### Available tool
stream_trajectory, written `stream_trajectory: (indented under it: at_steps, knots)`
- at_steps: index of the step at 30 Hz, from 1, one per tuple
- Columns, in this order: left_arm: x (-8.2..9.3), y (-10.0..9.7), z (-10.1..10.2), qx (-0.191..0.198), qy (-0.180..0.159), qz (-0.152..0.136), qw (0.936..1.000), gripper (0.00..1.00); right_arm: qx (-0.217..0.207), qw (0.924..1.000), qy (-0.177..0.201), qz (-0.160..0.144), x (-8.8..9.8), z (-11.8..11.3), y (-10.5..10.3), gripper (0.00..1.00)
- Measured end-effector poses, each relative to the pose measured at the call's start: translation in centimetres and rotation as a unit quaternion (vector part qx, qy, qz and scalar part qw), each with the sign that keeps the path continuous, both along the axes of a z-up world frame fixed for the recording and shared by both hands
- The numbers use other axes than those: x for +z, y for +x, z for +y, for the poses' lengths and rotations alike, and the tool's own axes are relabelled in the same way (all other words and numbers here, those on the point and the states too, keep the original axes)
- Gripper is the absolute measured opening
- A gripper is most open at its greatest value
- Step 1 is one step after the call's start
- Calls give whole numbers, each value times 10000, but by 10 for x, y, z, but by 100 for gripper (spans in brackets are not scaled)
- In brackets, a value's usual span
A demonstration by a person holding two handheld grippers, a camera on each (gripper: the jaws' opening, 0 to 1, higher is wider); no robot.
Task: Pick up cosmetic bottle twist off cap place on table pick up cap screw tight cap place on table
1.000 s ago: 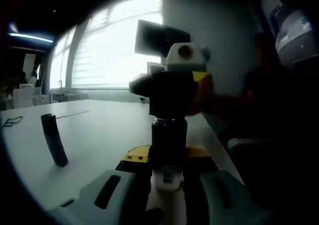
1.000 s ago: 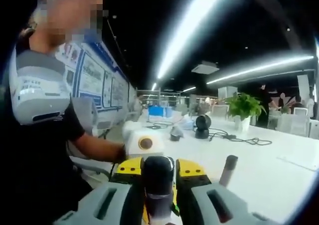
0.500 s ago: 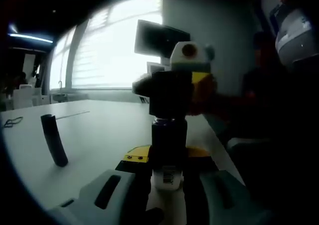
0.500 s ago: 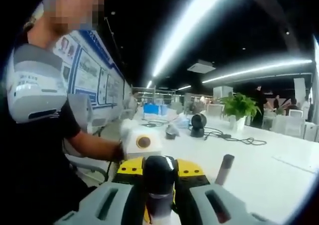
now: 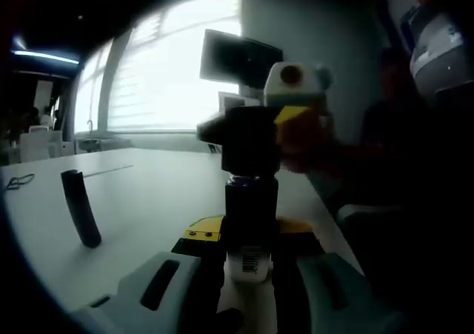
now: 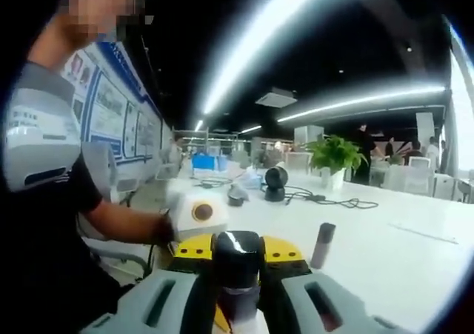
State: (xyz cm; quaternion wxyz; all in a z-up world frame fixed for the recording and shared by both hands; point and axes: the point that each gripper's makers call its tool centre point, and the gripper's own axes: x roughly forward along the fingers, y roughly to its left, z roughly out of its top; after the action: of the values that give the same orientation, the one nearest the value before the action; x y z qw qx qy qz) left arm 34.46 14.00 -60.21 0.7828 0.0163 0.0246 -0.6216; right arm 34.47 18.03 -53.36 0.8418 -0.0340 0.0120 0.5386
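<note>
My left gripper [image 5: 249, 234] is shut on the lower body of a dark cosmetic bottle [image 5: 250, 204], which stands upright with a white barcode label at its base. The right gripper [image 5: 275, 135] comes in from the right and is clamped on the bottle's black cap [image 5: 248, 143]. In the right gripper view, that black cap [image 6: 237, 254] sits between my right gripper's [image 6: 237, 264] yellow-tipped jaws, with the bottle's neck [image 6: 238, 303] below it. The left gripper [image 6: 194, 217] shows just behind, held by a person's hand. The cap rests on the bottle top; any gap is hidden.
A white table [image 5: 148, 201] runs under both grippers. A dark slim tube [image 5: 81, 208] stands on it, also seen as the tube [image 6: 321, 245]. A monitor [image 5: 241, 56] stands at the far edge. A black round device [image 6: 275, 183], cables and a plant [image 6: 333, 156] lie further off.
The right gripper has turned around the cap: in the left gripper view its upper part swung to the right. The right gripper view has rolled with it. Bottle and left gripper stayed still.
</note>
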Motion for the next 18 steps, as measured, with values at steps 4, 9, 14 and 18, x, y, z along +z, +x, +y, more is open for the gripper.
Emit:
stream_trajectory:
  at_steps: [4,9,14,18]
  knots:
    - [0,0,0,-2,0,1,10000,14,-218,9998,21,-2,0,0,0,15]
    - [0,0,0,4,1,2,10000,14,-548,9985,-14,-30,0,-1,1,15]
    - [0,-1,0,9,5,-6,10000,14,-960,9954,-28,-60,0,-2,2,15]
    - [0,-2,0,19,5,6,10000,14,-1157,9933,5,-67,0,-4,3,15]
